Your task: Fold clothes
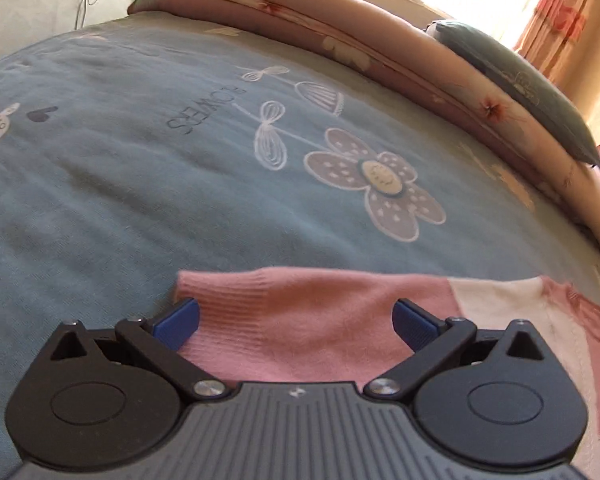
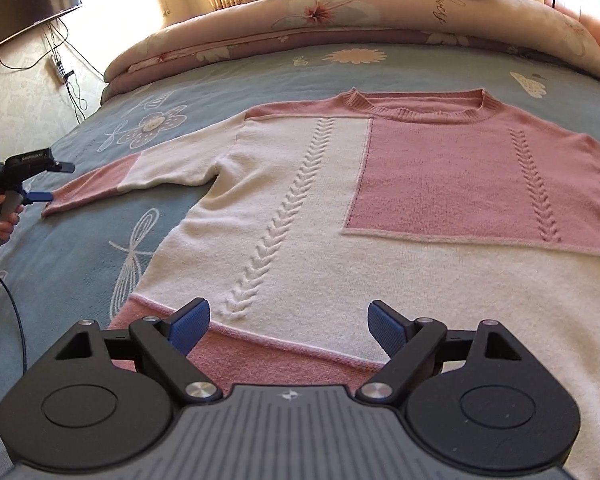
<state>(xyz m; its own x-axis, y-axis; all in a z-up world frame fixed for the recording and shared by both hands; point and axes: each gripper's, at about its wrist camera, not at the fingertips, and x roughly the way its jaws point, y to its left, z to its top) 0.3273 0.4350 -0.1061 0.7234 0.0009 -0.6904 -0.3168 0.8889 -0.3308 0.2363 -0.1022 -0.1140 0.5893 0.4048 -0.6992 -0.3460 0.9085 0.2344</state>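
Lying flat on the bedspread [image 2: 80, 152], the pink-and-cream sweater [image 2: 300, 208] sits under both wide-spread hand-held grippers [image 2: 289, 326] [image 1: 296, 320].

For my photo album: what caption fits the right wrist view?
Open right gripper over the hem of a pink-and-cream sweater spread flat on a bed.

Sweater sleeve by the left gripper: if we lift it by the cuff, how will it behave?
Likely floppy: the sleeve is soft knit lying limp on the bedspread, so it should drape from the cuff. Probably light, being thin and flat. It may drag the sweater body, since the two are joined at the shoulder.
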